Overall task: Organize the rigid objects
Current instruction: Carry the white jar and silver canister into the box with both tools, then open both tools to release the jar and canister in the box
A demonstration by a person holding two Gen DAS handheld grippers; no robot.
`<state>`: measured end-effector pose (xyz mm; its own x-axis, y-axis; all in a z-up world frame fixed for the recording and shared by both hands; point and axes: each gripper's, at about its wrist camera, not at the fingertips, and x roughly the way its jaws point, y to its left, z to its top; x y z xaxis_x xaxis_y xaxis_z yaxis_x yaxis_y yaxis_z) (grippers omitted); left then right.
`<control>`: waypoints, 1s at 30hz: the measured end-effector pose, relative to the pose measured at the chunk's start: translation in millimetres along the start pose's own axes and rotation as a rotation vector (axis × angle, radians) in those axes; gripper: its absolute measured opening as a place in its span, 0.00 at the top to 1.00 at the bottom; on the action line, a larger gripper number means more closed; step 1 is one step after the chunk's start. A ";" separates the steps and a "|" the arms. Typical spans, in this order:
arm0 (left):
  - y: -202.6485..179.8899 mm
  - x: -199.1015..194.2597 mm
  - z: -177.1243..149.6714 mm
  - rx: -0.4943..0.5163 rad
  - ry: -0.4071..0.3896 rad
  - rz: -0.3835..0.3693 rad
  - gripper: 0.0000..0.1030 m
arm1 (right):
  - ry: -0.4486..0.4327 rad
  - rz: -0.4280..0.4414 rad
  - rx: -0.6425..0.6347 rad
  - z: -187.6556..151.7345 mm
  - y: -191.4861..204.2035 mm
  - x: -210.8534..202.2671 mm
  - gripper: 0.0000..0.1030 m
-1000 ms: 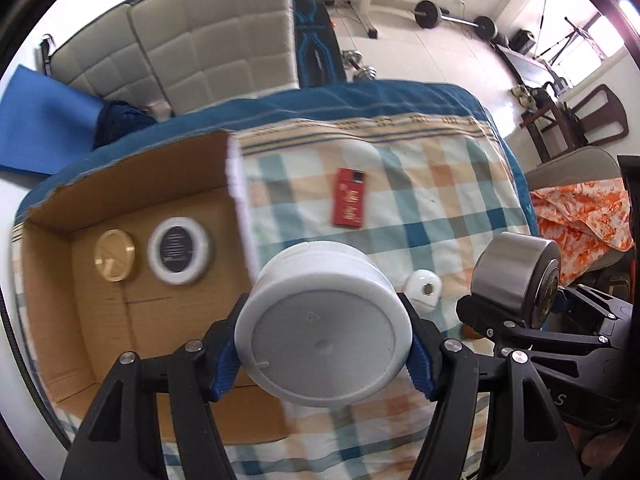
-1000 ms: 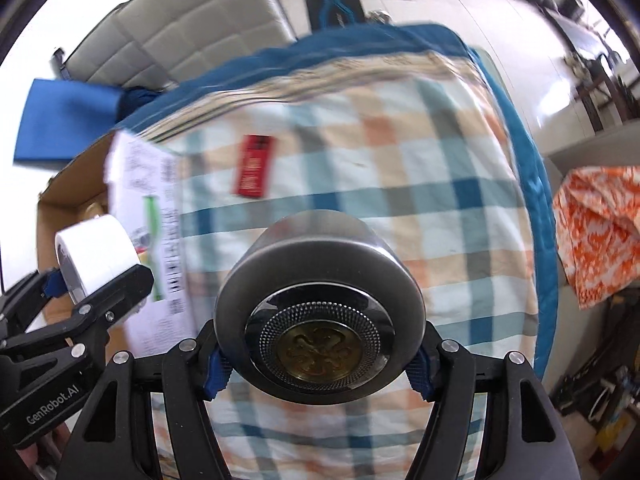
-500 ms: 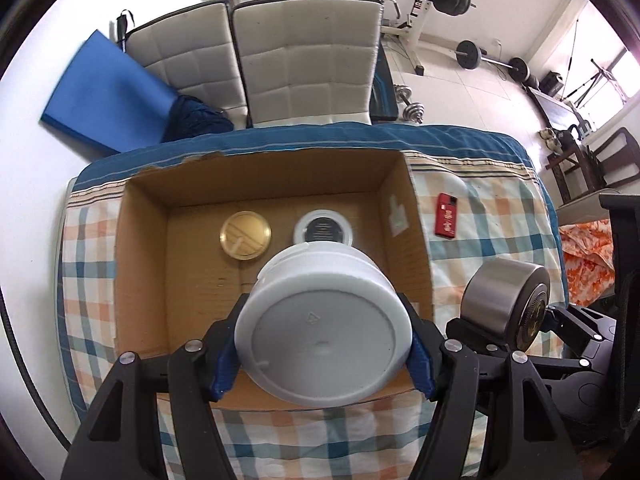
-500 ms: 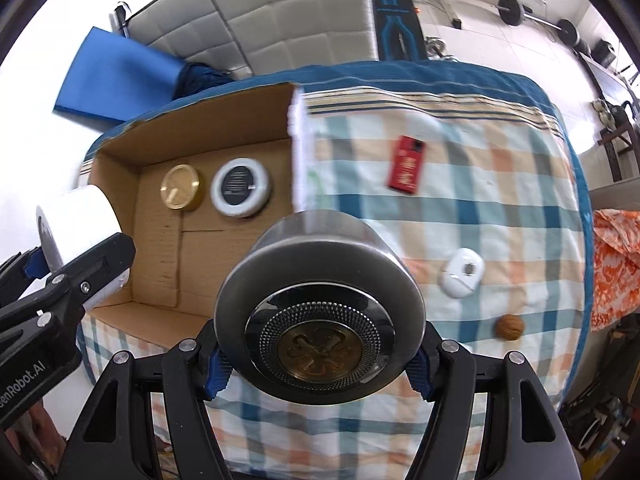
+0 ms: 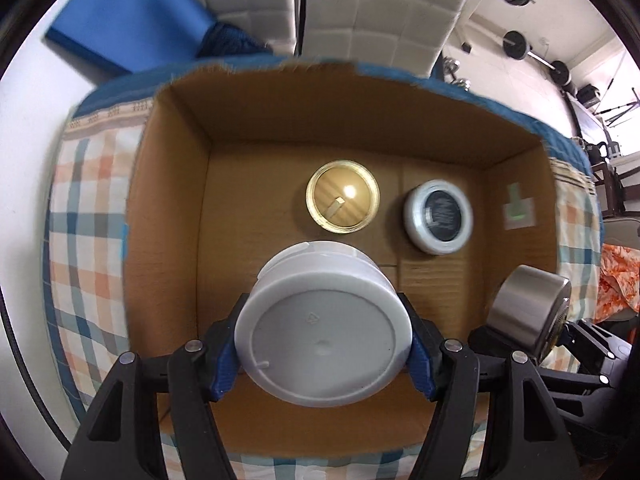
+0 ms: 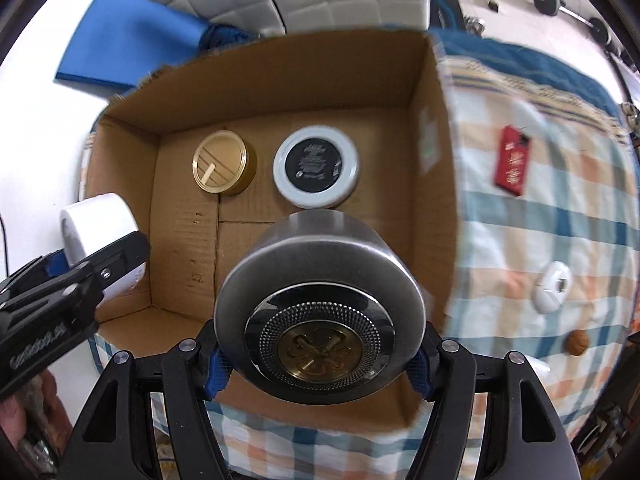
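Left wrist view: the left gripper (image 5: 323,354) is clamped on a white round jar (image 5: 323,332), its blue pads (image 5: 222,364) pressing the jar's sides, the flat base facing the camera. The jar hangs right between the fingers, above the floor of the open cardboard box (image 5: 168,240). Beyond it in the box, a gold tin (image 5: 342,197) and a white-rimmed black tin (image 5: 438,216) lie side by side, apart from each other. Off at the right edge the silver canister (image 5: 528,312) shows in the other claw.

Right wrist view: the right gripper (image 6: 319,364) grips that silver canister (image 6: 319,316) squarely between its pads, ornate gold-centred end toward the lens, over the near right part of the box. Out on the checked cloth (image 6: 560,208) lie a red packet (image 6: 513,161), a white oval object (image 6: 552,287) and a small brown nut-like thing (image 6: 577,343).
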<state>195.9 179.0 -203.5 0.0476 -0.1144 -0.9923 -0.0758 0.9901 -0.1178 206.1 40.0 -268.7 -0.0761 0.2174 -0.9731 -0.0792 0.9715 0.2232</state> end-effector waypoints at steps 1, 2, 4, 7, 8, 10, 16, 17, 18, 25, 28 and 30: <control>5.1 11.5 3.2 -0.006 0.024 0.001 0.36 | 0.015 0.000 0.002 3.5 2.0 9.5 0.31; 9.3 22.1 5.9 -0.008 0.045 0.010 0.36 | 0.027 -0.003 0.003 6.5 4.4 18.1 0.31; 15.2 37.6 9.7 -0.009 0.072 0.024 0.36 | 0.054 -0.016 0.008 12.2 7.7 35.7 0.31; 22.3 56.4 13.4 -0.012 0.103 0.038 0.36 | 0.085 -0.045 0.005 19.4 11.7 59.5 0.31; 24.1 62.8 14.4 -0.010 0.114 0.046 0.36 | 0.092 -0.053 0.006 20.9 12.4 64.5 0.31; 26.1 71.6 15.4 -0.005 0.132 0.060 0.36 | 0.106 -0.069 0.008 24.8 11.6 75.2 0.31; 33.4 93.8 15.6 0.000 0.182 0.095 0.36 | 0.127 -0.109 0.015 35.4 13.4 91.3 0.31; 34.9 95.8 15.3 -0.003 0.185 0.088 0.36 | 0.130 -0.111 0.019 36.6 12.6 92.8 0.31; 35.0 96.9 14.6 -0.003 0.187 0.086 0.36 | 0.132 -0.117 0.028 38.4 11.0 94.5 0.31; 31.2 94.8 13.0 -0.005 0.184 0.096 0.36 | 0.140 -0.120 0.032 50.7 5.0 97.9 0.31; 34.0 93.3 9.1 -0.039 0.212 0.065 0.36 | 0.162 -0.110 0.036 54.2 6.4 99.0 0.31; 38.3 89.8 7.8 -0.059 0.215 0.044 0.35 | 0.166 -0.104 0.036 58.8 2.2 97.8 0.30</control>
<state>205.0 207.3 -296.9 -0.1699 -0.0917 -0.9812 -0.1316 0.9888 -0.0697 256.9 68.9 -366.6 -0.2329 0.1000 -0.9673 -0.0604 0.9913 0.1170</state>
